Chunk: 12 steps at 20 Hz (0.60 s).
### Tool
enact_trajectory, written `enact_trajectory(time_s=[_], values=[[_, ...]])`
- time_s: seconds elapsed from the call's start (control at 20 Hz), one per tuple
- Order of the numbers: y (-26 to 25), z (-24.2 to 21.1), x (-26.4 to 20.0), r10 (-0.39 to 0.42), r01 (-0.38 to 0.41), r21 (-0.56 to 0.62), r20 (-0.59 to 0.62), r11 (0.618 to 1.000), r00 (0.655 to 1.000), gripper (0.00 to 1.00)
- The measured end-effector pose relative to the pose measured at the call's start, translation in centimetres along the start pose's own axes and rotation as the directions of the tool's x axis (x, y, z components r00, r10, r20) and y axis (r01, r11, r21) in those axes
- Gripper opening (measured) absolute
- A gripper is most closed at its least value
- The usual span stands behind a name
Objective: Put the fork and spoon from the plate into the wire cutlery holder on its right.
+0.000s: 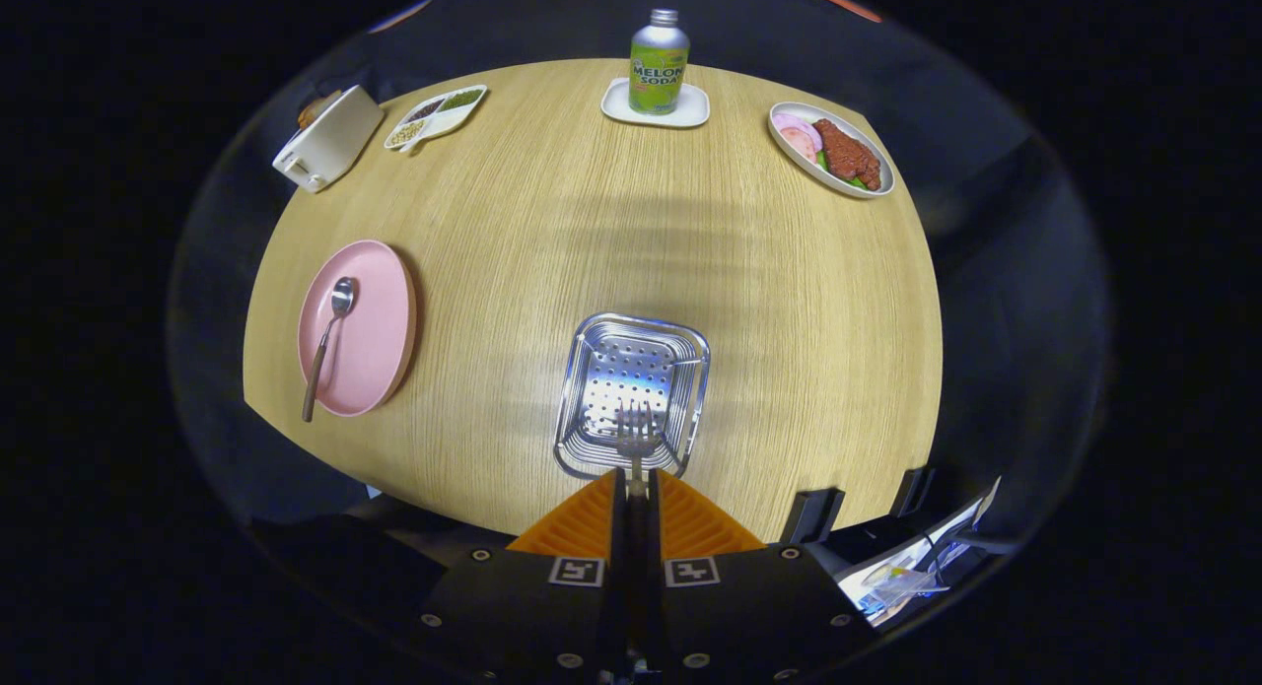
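Tool (636, 480) clenched on fork (636, 431) over wire cutlery holder (631, 394); spoon (328, 345) on pink plate (380, 320).

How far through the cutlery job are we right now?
Nothing is in the wire cutlery holder yet. In hand: the gripper is shut on the fork, jaws closed on its handle, tines pointing out over the holder's opening, so the drop looks close. Left: the spoon lies on the pink plate, away from the gripper, waiting to be fetched and put in the holder.
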<state>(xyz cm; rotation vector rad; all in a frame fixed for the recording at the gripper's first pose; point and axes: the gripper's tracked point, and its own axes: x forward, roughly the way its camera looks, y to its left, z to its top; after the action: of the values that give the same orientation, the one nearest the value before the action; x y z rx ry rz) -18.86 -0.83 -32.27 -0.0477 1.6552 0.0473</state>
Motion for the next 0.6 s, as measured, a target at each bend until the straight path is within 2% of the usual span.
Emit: enact_trajectory(time_s=[0.35,0.45,0.6], values=[[1.6,3.2,-1.6,0.04,-0.053,0.062,0.189,0.997,0.981,0.09],[2.2,3.9,-2.3,0.032,-0.047,0.051,0.254,0.998,0.967,0.09],[3.5,5.7,-3.9,0.02,-0.057,0.084,0.39,0.995,0.921,0.09]])
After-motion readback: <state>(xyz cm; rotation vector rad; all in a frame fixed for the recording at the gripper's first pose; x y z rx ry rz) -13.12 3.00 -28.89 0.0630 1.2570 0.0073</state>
